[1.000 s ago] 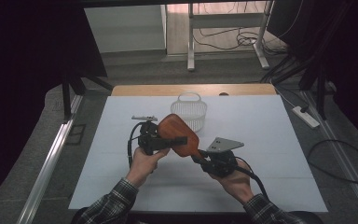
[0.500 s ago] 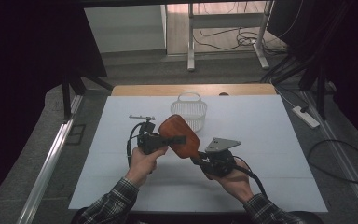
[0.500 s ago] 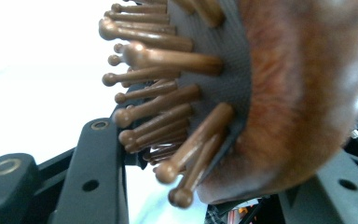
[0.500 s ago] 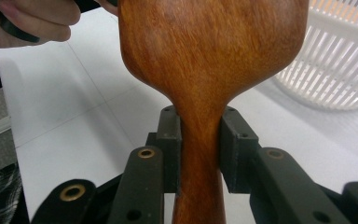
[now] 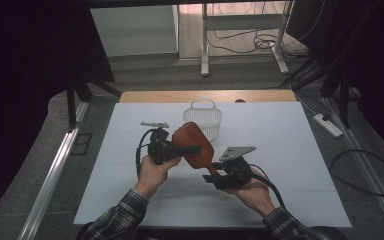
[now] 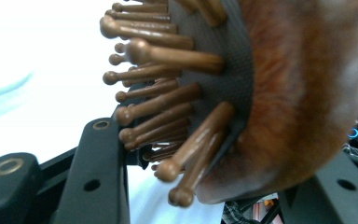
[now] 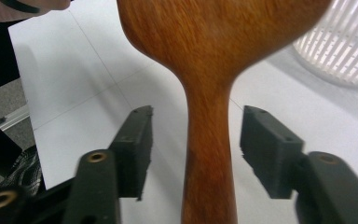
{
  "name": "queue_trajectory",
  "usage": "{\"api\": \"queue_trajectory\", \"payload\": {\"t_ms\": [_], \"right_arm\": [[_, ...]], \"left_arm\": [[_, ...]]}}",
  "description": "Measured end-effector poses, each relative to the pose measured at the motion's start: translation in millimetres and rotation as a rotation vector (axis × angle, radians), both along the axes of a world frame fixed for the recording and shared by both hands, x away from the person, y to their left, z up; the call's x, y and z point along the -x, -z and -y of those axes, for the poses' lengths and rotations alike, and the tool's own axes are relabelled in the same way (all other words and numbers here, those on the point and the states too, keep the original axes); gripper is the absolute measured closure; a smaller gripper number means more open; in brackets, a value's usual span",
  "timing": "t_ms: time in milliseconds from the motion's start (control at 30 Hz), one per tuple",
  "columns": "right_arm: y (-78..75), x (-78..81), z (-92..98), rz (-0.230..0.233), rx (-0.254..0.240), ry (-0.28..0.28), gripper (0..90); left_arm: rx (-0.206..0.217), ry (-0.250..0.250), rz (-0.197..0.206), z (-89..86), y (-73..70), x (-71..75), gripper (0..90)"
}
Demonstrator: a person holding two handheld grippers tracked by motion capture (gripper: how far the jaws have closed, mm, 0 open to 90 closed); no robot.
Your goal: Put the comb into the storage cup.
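The left hand-held gripper [image 5: 187, 149] pinches the head of the wooden hairbrush [image 5: 192, 145] above the surface [image 5: 290, 145]. The right hand-held gripper [image 7: 196, 154], jaws just opening, stands spread around the handle without contact. Withdraw it straight back, keeping the left pinch firm.

Changes recorded:
- Left gripper [image 5: 192, 149]: jaws closed further since the first earlier picture; the head of the wooden hairbrush [image 5: 192, 144] is now clamped, one pad among the bristle pins, the other on the back.
- Right gripper [image 5: 211, 178]: jaws have just been opened; the brush handle [image 7: 208, 154] stands between the pads [image 7: 137, 144], untouched by either.
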State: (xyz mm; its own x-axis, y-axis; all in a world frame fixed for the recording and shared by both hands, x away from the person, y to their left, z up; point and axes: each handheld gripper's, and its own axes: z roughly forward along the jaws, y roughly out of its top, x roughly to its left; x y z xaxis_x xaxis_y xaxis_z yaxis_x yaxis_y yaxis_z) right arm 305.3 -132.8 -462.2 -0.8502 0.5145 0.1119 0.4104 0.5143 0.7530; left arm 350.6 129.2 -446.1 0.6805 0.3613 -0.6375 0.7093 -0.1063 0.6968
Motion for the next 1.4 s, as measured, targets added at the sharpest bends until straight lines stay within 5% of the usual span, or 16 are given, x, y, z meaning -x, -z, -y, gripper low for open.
{"api": "queue_trajectory", "payload": {"t_ms": [200,333,567,700,1400], "right_arm": [[-1.3,-1.8,3.9,-0.009,0.006,0.007,31.8],[-3.8,2.1,6.2,0.033,0.025,0.014,23.0],[-5.0,-0.5,15.0,-0.018,0.025,0.025,13.1],[-3.2,-1.2,19.4,-0.011,0.080,0.052,5.4],[-1.1,-1.3,46.4,-0.040,0.099,0.053,0.0]], "left_arm": [[-0.017,-0.018,0.024,-1.6,-5.2,-0.9,52.2],[-0.036,-0.023,0.043,-1.7,-10.3,-1.7,52.1],[-0.075,-0.036,0.080,-2.0,-20.7,-4.8,51.8],[-0.092,-0.050,0.090,-3.3,-25.6,-9.6,51.8],[-0.134,-0.106,0.143,-12.7,-46.7,-27.7,51.4]]}}
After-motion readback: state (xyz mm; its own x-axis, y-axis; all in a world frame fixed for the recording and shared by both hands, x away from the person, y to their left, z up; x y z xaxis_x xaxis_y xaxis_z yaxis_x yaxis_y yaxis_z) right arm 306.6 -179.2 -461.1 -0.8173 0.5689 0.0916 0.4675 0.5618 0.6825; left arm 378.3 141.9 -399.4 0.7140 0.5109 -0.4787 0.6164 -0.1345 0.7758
